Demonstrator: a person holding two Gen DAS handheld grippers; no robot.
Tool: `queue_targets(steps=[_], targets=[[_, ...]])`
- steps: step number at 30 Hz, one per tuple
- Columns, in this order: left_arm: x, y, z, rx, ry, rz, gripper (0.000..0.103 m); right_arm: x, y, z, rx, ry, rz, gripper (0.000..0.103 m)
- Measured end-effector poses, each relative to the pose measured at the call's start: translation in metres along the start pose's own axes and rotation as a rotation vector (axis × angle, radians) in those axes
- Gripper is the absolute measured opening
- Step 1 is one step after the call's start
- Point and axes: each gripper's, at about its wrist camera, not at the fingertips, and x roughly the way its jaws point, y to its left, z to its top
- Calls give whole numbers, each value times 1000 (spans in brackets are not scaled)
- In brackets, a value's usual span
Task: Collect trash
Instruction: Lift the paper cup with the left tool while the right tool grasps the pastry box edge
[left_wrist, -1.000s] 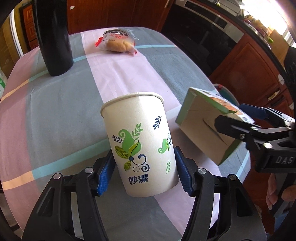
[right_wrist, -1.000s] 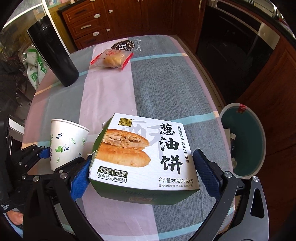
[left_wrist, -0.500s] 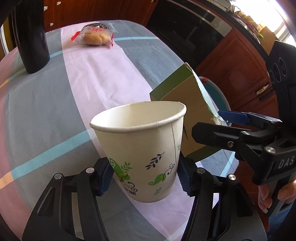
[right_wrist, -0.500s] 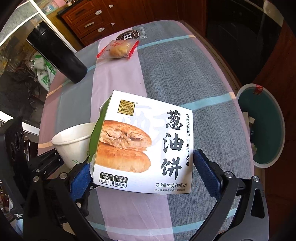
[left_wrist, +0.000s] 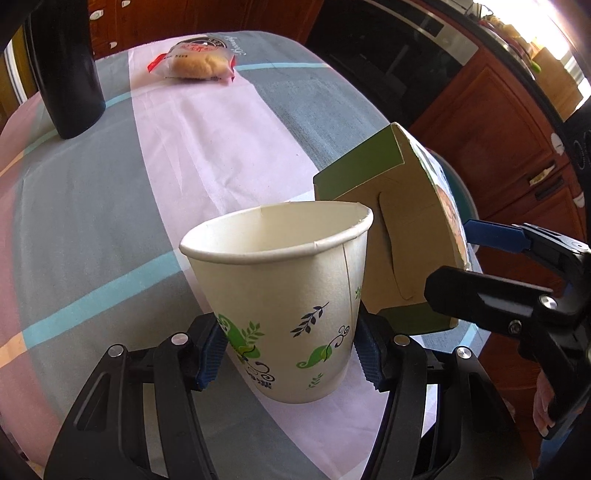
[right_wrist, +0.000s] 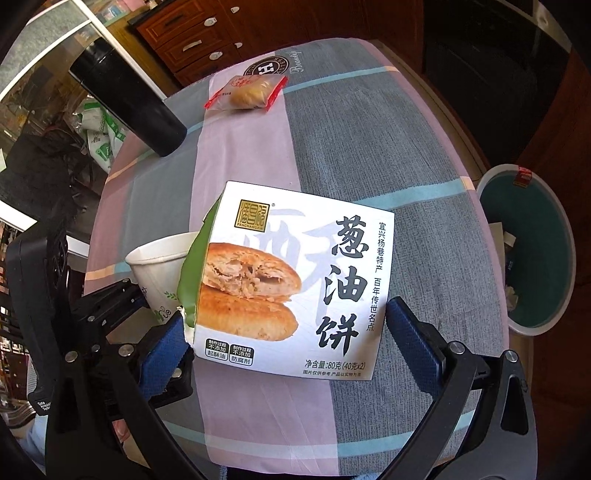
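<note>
A white paper cup (left_wrist: 288, 295) with green leaf print sits between the blue pads of my left gripper (left_wrist: 290, 350), which is shut on its lower wall. The cup is empty and its rim tips toward the camera. Right beside it, my right gripper (right_wrist: 291, 343) is shut on a white and green pastry box (right_wrist: 295, 280), held tilted over the table. In the left wrist view the box (left_wrist: 391, 236) shows its brown underside, with the right gripper's fingers (left_wrist: 495, 236) on it. The cup (right_wrist: 162, 266) peeks out behind the box's left edge.
A round teal trash bin (right_wrist: 532, 251) with some scraps stands on the floor past the table's right edge. On the striped tablecloth (right_wrist: 369, 147), a tall black bottle (right_wrist: 125, 99) and a wrapped bun (right_wrist: 247, 92) lie at the far end. Wooden cabinets (left_wrist: 498, 129) lie beyond.
Both held things have tipped: the cup's open rim now faces the left camera, and the box has swung up closer beside the cup. The grips have not changed.
</note>
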Motion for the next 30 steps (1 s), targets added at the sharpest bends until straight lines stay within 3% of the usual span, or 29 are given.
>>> queue_targets(steps=[3,6,9,13,18,25,30], targets=[[4,0,-2,-19,-3,2,61,-3,-2,-3,-6,-5,17,97],[6,4,-6,-31,2,26,59,-11,-19,-3,78,-25,125,97],[3,5,-9,-45,14,14,59,-27,-34,0,110,-86,80,97],[-9,8,-13,-65,-10,-39,59,-25,-37,-3,106,-56,44,97],[-19,4,-24,-26,-28,-22,58,-19,-23,-13,90,-16,42,97],[-37,40,-44,-65,-38,-9,58,-11,-17,-42,141,7,17,97],[-47,55,-55,-82,-37,-9,58,10,12,-42,134,11,-26,97]])
